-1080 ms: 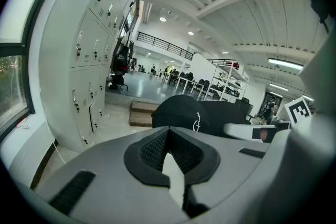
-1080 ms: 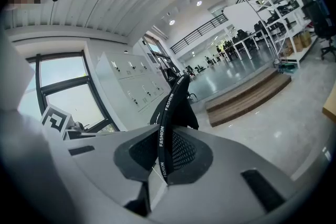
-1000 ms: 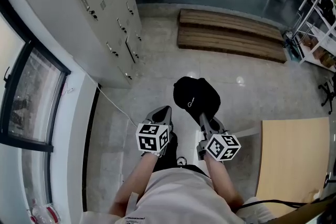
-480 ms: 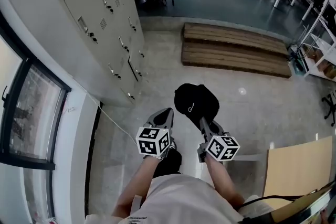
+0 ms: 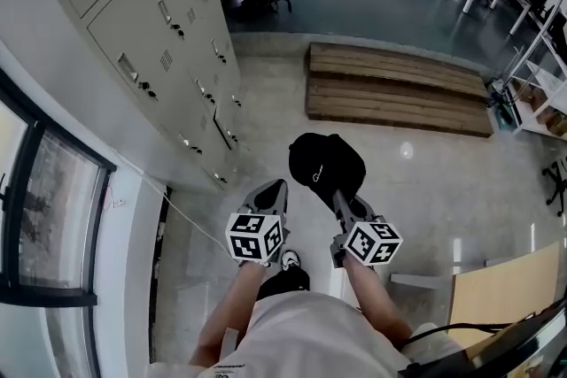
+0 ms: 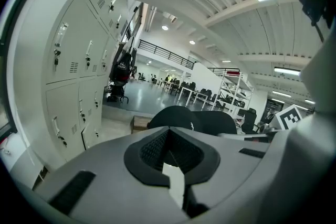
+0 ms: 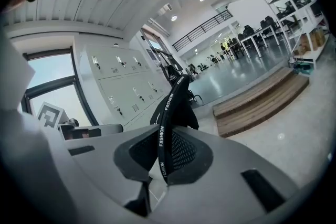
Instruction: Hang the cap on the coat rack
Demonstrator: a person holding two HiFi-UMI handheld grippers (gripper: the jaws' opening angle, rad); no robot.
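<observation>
Our right tool [image 7: 163,162] pinches the cap [image 5: 326,164] by its strap, out over the floor [image 5: 425,168]; our left tool [image 6: 169,157] is pressed together, empty. We have swung nearer the lockers [image 5: 151,40] in the last second, yet no coat rack shows: still carrying.

Overhead view, two low views; cap [image 5: 326,165] common.

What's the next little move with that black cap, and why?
Probably walk on and look around, with the right gripper clamped on the cap: no coat rack shows in any view, only lockers, a wooden platform and floor. The left gripper is shut and empty.
</observation>
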